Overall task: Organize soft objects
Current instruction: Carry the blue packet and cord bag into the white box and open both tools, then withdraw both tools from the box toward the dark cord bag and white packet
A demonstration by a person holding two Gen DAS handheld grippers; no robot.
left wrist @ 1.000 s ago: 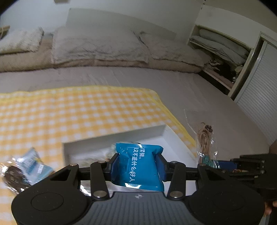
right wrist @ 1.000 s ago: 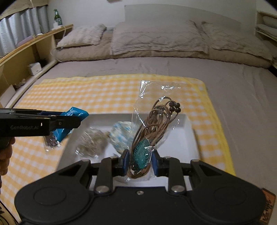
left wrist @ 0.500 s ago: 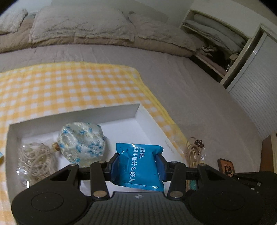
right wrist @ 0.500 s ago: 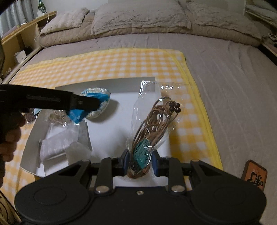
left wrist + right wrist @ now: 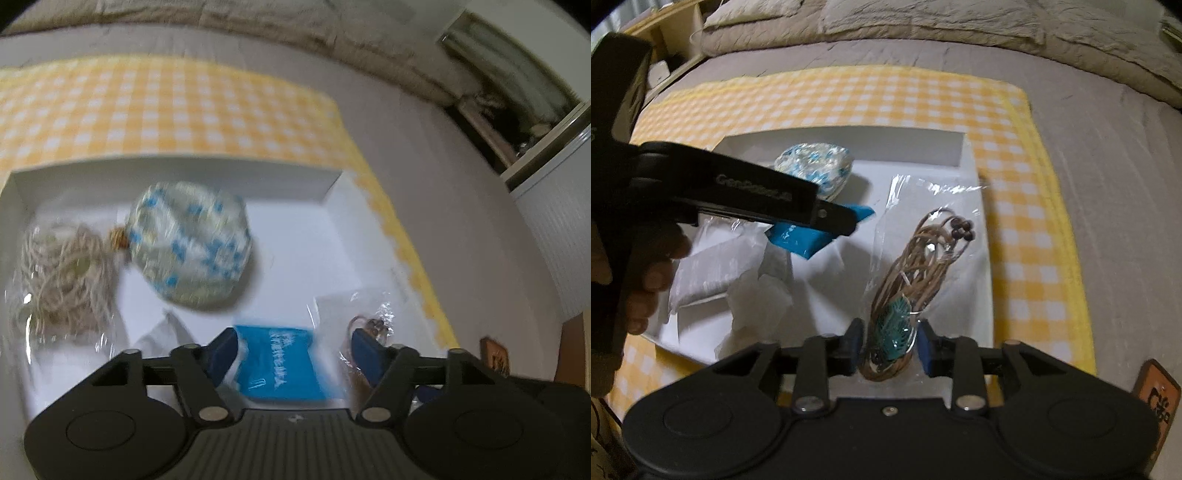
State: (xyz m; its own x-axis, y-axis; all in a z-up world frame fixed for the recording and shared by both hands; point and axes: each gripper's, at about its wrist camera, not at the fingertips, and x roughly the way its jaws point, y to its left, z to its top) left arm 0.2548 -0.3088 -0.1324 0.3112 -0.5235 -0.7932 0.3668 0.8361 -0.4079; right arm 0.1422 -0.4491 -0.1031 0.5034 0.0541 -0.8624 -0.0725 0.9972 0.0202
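Observation:
A white open box (image 5: 177, 173) (image 5: 842, 142) lies on a yellow checked cloth. My left gripper (image 5: 291, 349) is over the box with its jaws spread wide, and the blue packet (image 5: 282, 367) (image 5: 798, 238) sits loose between them, dropping into the box. My right gripper (image 5: 890, 343) has its jaws slightly apart around a clear bag of brown cord with a teal leaf charm (image 5: 916, 266), which leans on the box floor. The bag also shows in the left wrist view (image 5: 369, 325).
In the box lie a blue-and-white fabric pouch (image 5: 190, 243) (image 5: 812, 166), a bag of pale string (image 5: 59, 273) and a clear white packet (image 5: 709, 269). The cloth (image 5: 1027, 206) lies on a grey bed with pillows behind. A small brown tag (image 5: 1158, 393) lies at the right.
My left gripper dropped lower into the box and opened, letting go of the blue packet. My right gripper lowered the cord bag into the box and its jaws parted.

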